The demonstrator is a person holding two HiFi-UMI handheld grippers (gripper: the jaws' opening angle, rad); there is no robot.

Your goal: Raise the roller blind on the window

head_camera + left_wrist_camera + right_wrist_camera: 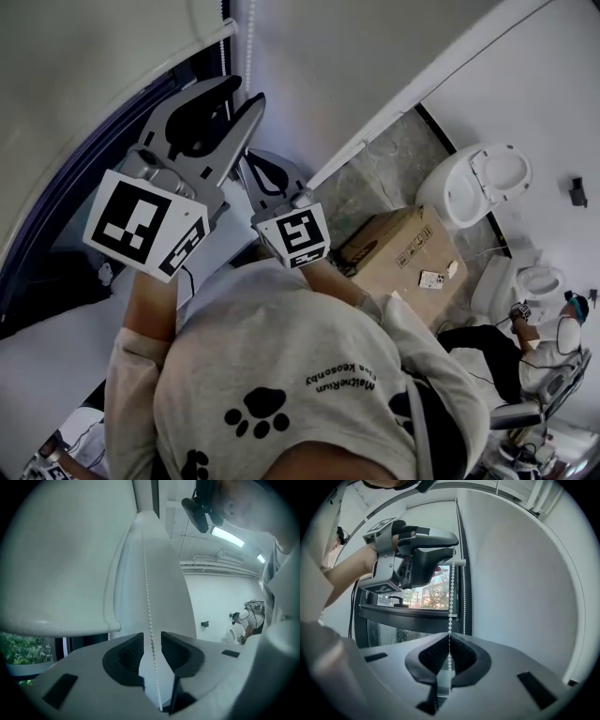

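Note:
The pale roller blind [56, 564] hangs over the window, its bottom bar [70, 626] above the dark frame. A white bead chain [147, 597] runs down beside it. My left gripper [152, 641] is open, and the chain passes freely between its pads without touching them. Lower down, my right gripper [450, 645] is shut on the bead chain [451, 602]. In the right gripper view the left gripper [453, 550] sits higher up around the same chain. In the head view the left gripper [242, 92] is raised beside the chain [249, 42], with the right gripper [272, 183] just below it.
Through the glass [426, 590] I see trees, and a window handle [396, 599] sits on the dark frame [408, 613]. On the floor behind stand a cardboard box [403, 248] and a white toilet [478, 183]. A person [530, 361] sits at the lower right.

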